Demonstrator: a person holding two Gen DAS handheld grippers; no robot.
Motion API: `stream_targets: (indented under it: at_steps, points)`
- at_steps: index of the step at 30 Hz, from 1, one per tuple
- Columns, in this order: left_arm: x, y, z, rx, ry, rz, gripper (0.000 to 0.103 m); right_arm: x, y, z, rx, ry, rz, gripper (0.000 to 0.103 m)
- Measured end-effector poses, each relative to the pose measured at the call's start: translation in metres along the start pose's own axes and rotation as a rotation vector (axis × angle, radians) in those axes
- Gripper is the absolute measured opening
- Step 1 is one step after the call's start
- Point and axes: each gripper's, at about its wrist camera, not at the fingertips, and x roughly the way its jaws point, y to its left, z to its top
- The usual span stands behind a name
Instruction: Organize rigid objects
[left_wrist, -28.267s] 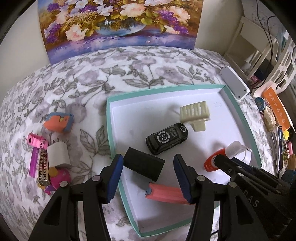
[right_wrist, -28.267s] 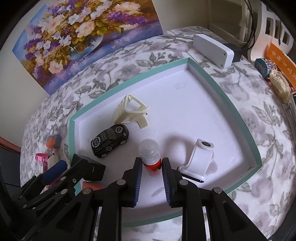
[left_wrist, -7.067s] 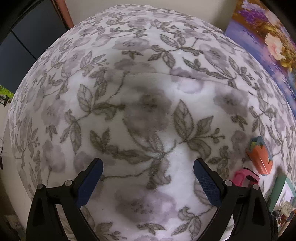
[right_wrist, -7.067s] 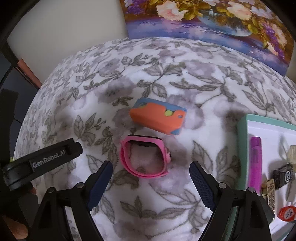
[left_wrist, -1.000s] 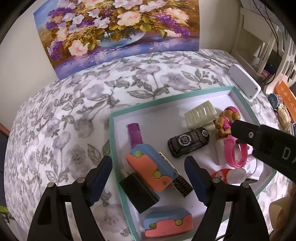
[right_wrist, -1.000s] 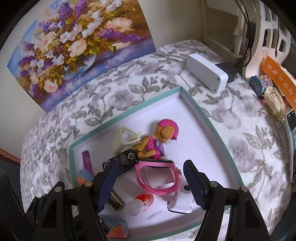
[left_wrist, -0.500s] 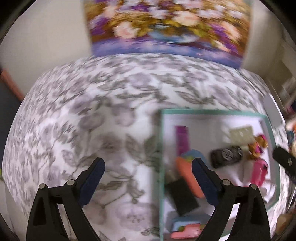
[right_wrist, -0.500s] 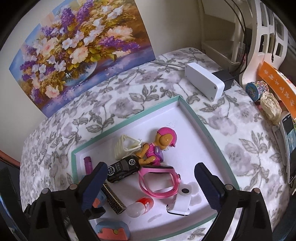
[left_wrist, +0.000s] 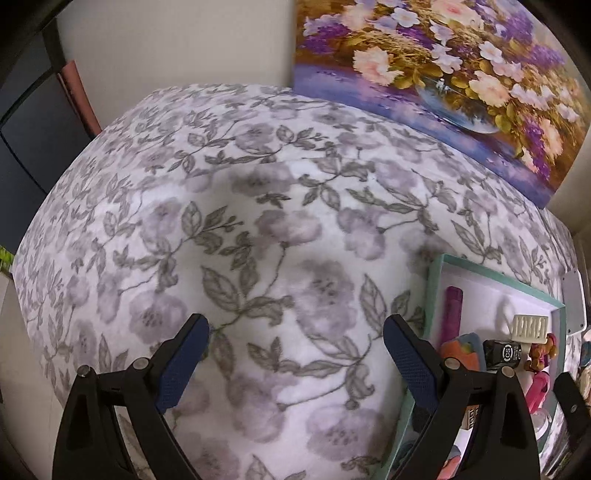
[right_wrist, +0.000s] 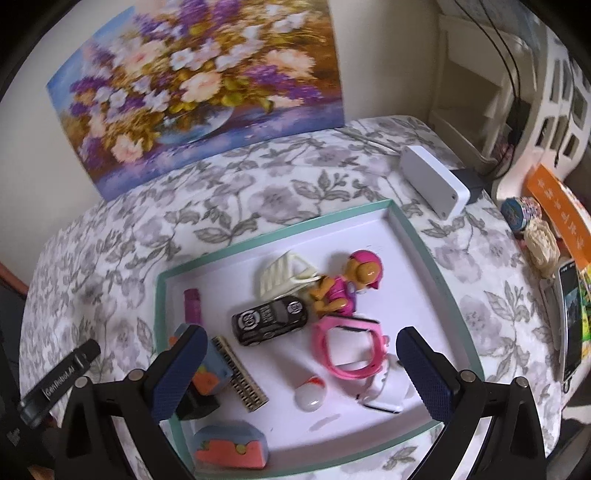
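Left claw (left_wrist: 295, 354) swung off the tray (left_wrist: 430, 280) over bare floral cloth (left_wrist: 258, 221).

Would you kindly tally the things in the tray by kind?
Toy car: 1
Toy figure: 1
Blue-orange blocks: 2
Black block: 1
Pink wristband: 1
White strap: 1
Marker: 1
Basket: 1
Patterned bar: 1
Bottle: 1
Total: 11

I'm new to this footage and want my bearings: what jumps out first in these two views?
The flower painting leaning against the wall behind the table catches the eye first. Next comes the teal-rimmed tray on the flowered cloth, crowded with toys: a black car, a pink-helmeted figure and a pink watch band. Both tongs, left and right, stand wide open and hold nothing.
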Motion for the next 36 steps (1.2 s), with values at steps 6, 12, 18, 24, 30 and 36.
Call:
stream_targets:
  at_steps: [6, 12, 18, 24, 30, 36]
  points:
    - [-0.007, 0.009, -0.007, 0.012, 0.021, 0.001, 0.096, -0.005, 0.023, -0.017, -0.084, 0.008, -0.008, 0.103]
    - [-0.019, 0.021, -0.019, 0.049, 0.012, 0.023, 0.096, -0.009, 0.038, -0.038, -0.136, 0.028, -0.015, 0.103]
    - [-0.031, 0.025, -0.033, 0.115, 0.014, 0.032, 0.096, -0.013, 0.052, -0.06, -0.173, 0.053, 0.0, 0.103]
    - [-0.036, 0.034, -0.045, 0.134, 0.024, 0.043, 0.096, -0.017, 0.054, -0.075, -0.179, 0.07, -0.009, 0.103]
    - [-0.039, 0.037, -0.054, 0.161, 0.042, 0.043, 0.096, -0.022, 0.051, -0.085, -0.169, 0.074, -0.019, 0.103]
    - [-0.042, 0.042, -0.062, 0.17, 0.049, 0.055, 0.096, -0.032, 0.049, -0.094, -0.163, 0.06, -0.018, 0.103]
